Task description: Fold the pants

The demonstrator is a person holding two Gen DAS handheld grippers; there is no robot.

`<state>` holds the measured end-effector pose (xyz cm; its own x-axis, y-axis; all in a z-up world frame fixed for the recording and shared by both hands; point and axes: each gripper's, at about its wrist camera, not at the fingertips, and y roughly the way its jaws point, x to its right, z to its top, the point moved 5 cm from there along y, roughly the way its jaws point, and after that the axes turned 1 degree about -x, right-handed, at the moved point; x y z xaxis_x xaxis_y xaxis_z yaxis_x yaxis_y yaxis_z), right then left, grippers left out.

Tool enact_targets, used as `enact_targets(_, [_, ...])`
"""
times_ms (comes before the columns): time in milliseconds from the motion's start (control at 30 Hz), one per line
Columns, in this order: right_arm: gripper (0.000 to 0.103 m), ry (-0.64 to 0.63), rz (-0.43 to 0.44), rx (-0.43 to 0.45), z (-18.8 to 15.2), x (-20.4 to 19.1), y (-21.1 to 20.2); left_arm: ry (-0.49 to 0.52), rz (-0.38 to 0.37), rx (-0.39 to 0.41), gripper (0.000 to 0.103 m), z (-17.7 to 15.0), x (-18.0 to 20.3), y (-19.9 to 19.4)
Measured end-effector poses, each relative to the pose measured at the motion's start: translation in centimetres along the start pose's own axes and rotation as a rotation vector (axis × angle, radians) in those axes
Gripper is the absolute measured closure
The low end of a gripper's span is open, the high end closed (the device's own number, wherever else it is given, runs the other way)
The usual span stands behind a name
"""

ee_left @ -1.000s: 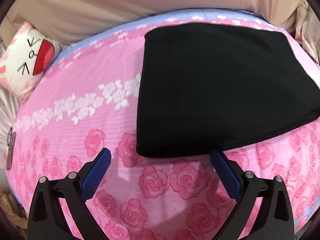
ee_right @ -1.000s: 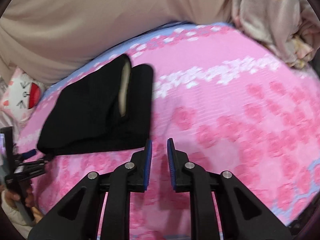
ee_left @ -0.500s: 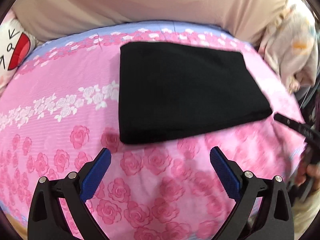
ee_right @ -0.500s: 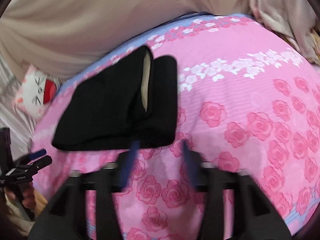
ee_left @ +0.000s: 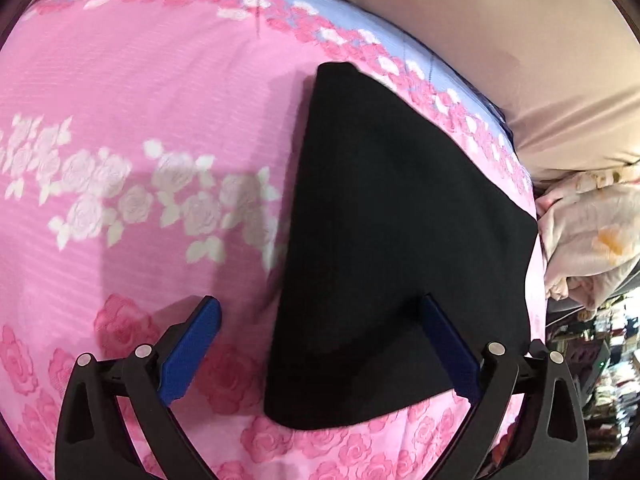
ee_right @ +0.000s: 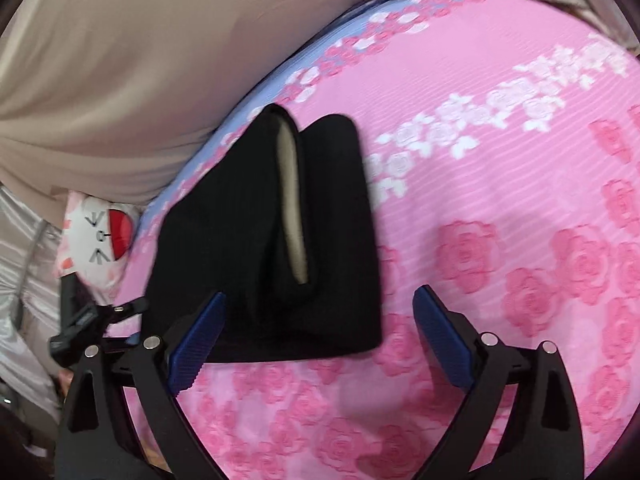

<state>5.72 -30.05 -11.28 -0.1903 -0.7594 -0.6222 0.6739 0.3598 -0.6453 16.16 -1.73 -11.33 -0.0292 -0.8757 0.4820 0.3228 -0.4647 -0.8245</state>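
Right gripper (ee_right: 318, 332) now spread wide, folded black pants (ee_right: 264, 240), rose-print bedsheet (ee_right: 500, 208)

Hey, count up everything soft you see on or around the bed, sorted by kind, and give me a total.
Black folded pants: 1
Pink rose bedsheet: 1
Cartoon-face pillow: 1
Beige cover behind the bed: 1
Pale printed cloth bundle at the bed's edge: 1
Total: 5

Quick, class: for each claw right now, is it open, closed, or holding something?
Left claw: open, holding nothing; the black pants lie between and beyond its fingers.
Right claw: open, holding nothing.
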Motion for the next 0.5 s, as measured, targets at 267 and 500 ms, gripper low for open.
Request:
enact_targets(267, [0.029,-0.001,-0.005,0.038,1.7,-0.9,2.2,0.083,-0.062,-0.059,0.007,2.2,3.4,1.9])
enact_targets(500, [0.070,-0.048,0.039,0.077,0.9,-3.8,-0.5,0.118,-0.098,0.008,0.078,1.1,3.2,-1.8])
